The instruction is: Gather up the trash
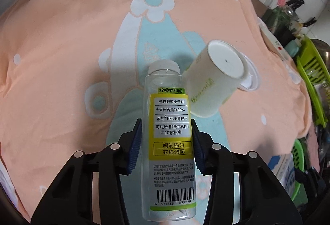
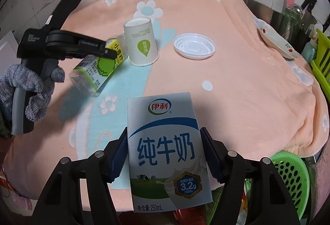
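My left gripper [image 1: 167, 142] is shut on a clear plastic bottle [image 1: 170, 138] with a yellow label and holds it above the peach towel, cap pointing away. In the right wrist view the same bottle [image 2: 97, 68] hangs tilted in the left gripper [image 2: 107, 50]. My right gripper [image 2: 164, 154] is shut on a blue and white milk carton [image 2: 167, 152], held upright above the towel's near edge. A white paper cup [image 2: 142, 41] stands upside down on the towel; it shows just right of the bottle in the left wrist view [image 1: 214, 80]. A white plastic lid [image 2: 194, 45] lies beside it.
A peach flower-print towel [image 2: 237, 80] covers the counter. A flowered dish [image 2: 276, 39] sits at its right edge. A green perforated basket [image 2: 292, 179] is below right. A green dish rack [image 1: 313, 80], knives and bottles stand at the right. Tiled wall behind.
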A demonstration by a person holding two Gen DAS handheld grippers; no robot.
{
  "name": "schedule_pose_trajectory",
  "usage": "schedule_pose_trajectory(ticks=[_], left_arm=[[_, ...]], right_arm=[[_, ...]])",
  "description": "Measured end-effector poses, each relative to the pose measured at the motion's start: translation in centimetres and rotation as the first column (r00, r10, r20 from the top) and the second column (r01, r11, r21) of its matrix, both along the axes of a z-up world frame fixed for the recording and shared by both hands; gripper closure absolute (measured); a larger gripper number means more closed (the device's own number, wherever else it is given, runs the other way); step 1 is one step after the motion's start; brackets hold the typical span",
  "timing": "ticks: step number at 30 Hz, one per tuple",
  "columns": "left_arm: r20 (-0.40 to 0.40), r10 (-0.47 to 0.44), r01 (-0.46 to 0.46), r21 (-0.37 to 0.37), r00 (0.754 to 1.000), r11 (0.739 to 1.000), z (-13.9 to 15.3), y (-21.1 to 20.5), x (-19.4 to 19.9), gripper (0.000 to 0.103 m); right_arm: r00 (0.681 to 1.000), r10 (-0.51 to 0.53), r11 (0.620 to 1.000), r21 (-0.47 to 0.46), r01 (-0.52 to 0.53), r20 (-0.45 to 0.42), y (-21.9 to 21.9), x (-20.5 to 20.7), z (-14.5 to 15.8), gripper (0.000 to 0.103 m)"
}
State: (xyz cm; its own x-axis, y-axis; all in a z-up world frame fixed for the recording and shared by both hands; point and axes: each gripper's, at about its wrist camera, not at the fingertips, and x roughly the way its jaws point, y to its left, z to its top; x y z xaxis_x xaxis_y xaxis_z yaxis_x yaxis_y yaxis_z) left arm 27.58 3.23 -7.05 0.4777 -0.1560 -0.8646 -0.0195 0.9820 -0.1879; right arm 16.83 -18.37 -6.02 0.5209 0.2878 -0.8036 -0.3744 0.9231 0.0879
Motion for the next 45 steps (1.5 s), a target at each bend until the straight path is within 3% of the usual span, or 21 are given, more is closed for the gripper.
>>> schedule_pose_trajectory(ticks=[13,23,36,45], left_arm=[[0.072,-0.115,0.120,-0.060,0.991,0.991,3.1,0.3,-6.2,0.060],[0.151,-0.234,0.248,-0.085,0.960,0.965,6.0,-3.3,-9.7,0.060],[0.163,-0.418,0.437,-0.106,0.894,0.893,6.3,-13.6,-11.9,0.060],[0.163,-0.520,0.539,-0.107,0.839,0.836,6.4,-20.0,-13.3,0.060]], right_arm=[[0.998,-0.059,0.998,0.040,0.057,0.037,-2.0,-3.1,1.8,0.039],[0.980,-0.196,0.980,0.027,0.195,0.035,-8.0,-5.8,1.6,0.039],[0.903,-0.429,0.903,-0.022,0.429,0.003,-19.0,-9.8,-0.8,0.039],[0.855,-0.517,0.856,-0.029,0.517,-0.026,-23.1,-11.5,-2.4,0.038]])
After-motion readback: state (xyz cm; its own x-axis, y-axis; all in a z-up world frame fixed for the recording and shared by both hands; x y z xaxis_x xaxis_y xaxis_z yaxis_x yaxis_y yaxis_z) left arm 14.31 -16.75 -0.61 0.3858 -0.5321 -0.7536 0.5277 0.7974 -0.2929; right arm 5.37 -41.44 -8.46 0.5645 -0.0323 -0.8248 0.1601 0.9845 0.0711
